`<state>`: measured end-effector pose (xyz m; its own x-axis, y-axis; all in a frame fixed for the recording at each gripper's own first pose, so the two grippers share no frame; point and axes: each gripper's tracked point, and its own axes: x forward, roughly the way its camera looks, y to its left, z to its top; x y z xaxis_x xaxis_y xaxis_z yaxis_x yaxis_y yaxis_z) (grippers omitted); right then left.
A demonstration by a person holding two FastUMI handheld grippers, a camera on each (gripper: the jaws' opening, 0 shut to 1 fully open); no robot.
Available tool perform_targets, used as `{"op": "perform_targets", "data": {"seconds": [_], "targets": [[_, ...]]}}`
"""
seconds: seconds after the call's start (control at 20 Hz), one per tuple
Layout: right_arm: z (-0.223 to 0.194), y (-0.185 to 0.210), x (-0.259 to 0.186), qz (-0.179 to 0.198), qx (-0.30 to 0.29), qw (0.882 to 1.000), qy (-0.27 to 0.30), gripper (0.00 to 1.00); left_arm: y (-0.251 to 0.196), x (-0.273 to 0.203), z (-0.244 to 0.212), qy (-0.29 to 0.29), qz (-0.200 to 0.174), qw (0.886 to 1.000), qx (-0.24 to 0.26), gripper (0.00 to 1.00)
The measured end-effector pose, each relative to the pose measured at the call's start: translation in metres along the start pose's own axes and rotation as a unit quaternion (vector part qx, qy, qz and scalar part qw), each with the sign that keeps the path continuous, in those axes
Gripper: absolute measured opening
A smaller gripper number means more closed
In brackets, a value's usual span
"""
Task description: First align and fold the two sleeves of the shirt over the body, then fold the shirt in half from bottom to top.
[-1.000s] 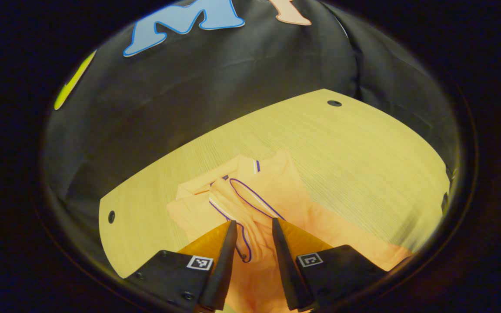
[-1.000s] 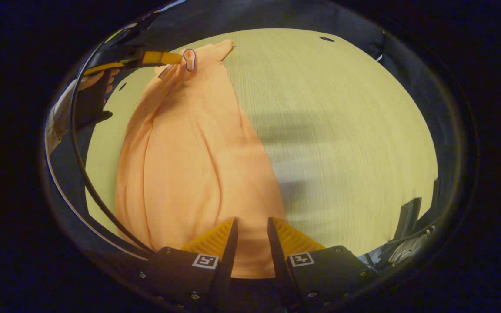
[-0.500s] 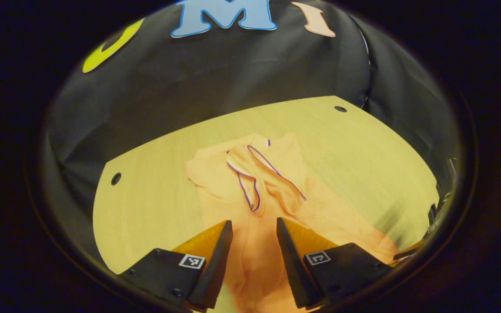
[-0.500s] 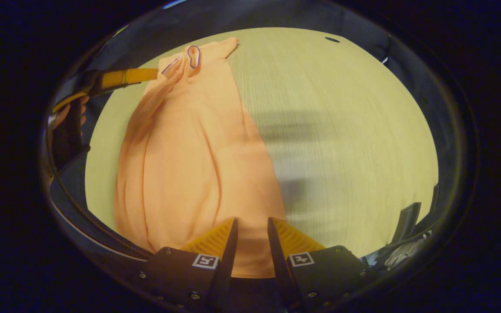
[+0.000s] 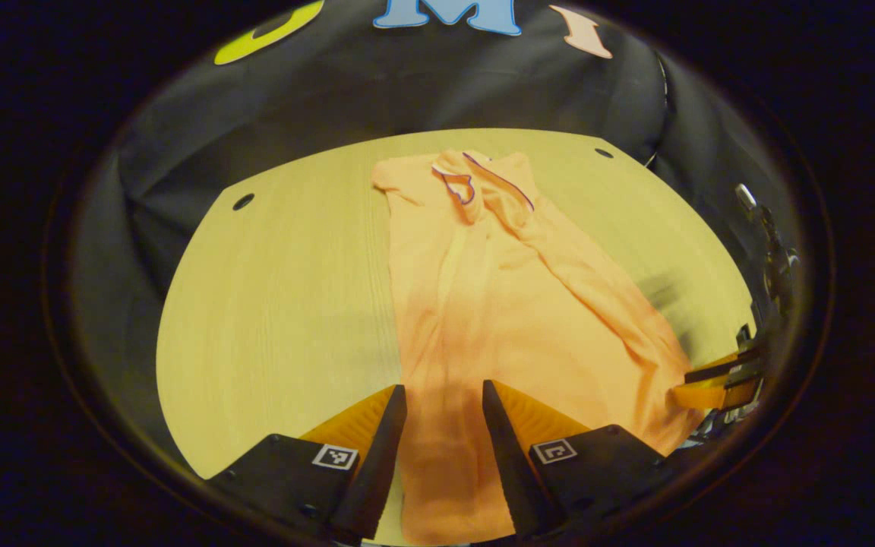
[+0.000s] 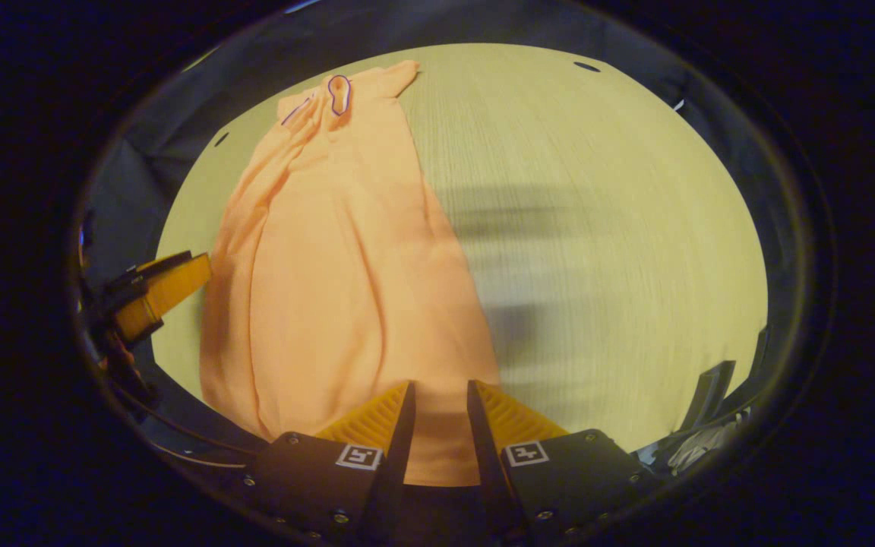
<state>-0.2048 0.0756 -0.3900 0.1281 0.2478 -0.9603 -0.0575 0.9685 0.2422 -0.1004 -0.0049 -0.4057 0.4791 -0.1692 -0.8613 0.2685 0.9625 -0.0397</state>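
Observation:
An orange shirt [image 5: 483, 304] lies lengthwise on the wooden table [image 5: 270, 304], its purple-trimmed collar [image 5: 459, 182] at the far end and its sleeves folded in over the body. My left gripper [image 5: 443, 395] hovers open over the near hem with cloth showing between its fingers. In the right gripper view the same shirt [image 6: 331, 251] stretches away to the upper left. My right gripper [image 6: 441, 391] stands open at the hem's right corner. The left gripper [image 6: 164, 289] shows at the left edge there, beside the shirt's side. The right gripper [image 5: 718, 380] appears at the hem's right end in the left gripper view.
Bare table [image 6: 597, 228] spreads to the right of the shirt. Small round holes [image 5: 243, 201] [image 5: 603, 153] mark the table's far corners. The black cloth wall [image 5: 407, 83] rises behind the table. Dark equipment [image 6: 711, 395] sits off the table's near right edge.
My left gripper has pulled back from the collar down to the hem end, still open. The collar and sleeves now lie flat far ahead. The right gripper has stayed put.

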Motion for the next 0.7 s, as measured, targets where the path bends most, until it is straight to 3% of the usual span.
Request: {"op": "perform_targets", "data": {"seconds": [0.05,0.1,0.15,0.7], "targets": [[0.000,0.000,0.000,-0.002,-0.003,1.000,0.001,0.44,0.000,-0.005,-0.012,0.008,0.000,1.000,-0.002,0.75],[-0.001,0.000,0.000,-0.003,-0.008,1.000,0.002,0.39,-0.002,-0.010,-0.023,0.015,-0.001,1.000,-0.005,0.69],[-0.001,-0.001,-0.001,-0.005,-0.014,1.000,0.003,0.44,-0.004,-0.013,-0.033,0.021,-0.002,1.000,-0.008,0.69],[-0.027,-0.017,-0.009,-0.053,-0.057,0.997,0.024,0.44,0.001,-0.032,-0.114,0.102,0.006,0.995,-0.017,0.69]]}}
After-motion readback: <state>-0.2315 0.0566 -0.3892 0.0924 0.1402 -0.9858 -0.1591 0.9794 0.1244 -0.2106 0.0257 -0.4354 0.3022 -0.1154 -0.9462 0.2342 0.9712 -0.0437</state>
